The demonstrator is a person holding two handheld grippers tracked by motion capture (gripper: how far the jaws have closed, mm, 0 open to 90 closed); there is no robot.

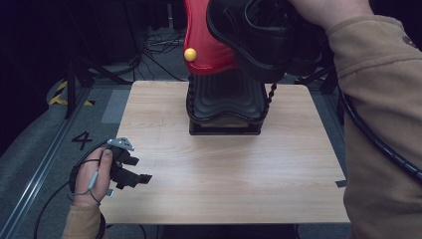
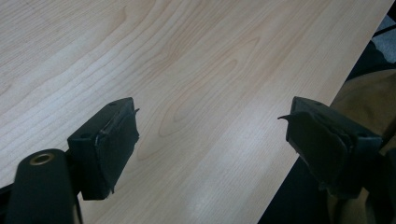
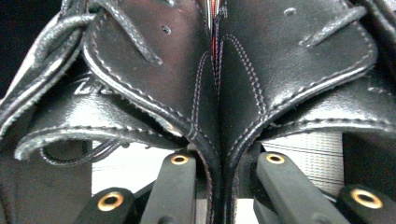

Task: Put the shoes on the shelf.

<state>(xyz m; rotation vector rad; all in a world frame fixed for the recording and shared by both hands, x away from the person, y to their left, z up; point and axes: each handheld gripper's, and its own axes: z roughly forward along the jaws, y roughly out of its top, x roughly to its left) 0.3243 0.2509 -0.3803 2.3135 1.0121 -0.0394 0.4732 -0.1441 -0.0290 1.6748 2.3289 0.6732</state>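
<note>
Overhead, the right gripper (image 3: pixel 219 186) clamps a black leather shoe (image 1: pixel 259 35) by its heel seam, the jaws nearly closed on the leather. The shoe hangs high above the far edge of the table (image 1: pixel 229 169), close to the high camera, its thick dark sole facing the lens. Stitching runs down the seam, and laces (image 3: pixel 60 42) loop at the upper left in the right gripper view. Beside the shoe, a glossy red form (image 1: pixel 204 45) with a yellow knob (image 1: pixel 189 54) rises from a ribbed black base (image 1: pixel 226 107) standing on the table. The left gripper (image 1: pixel 142 178) rests at the near left table edge, jaws wide apart and holding nothing. Pale wood grain covers the tabletop; grey floor, cables and a painted numeral surround it.
</note>
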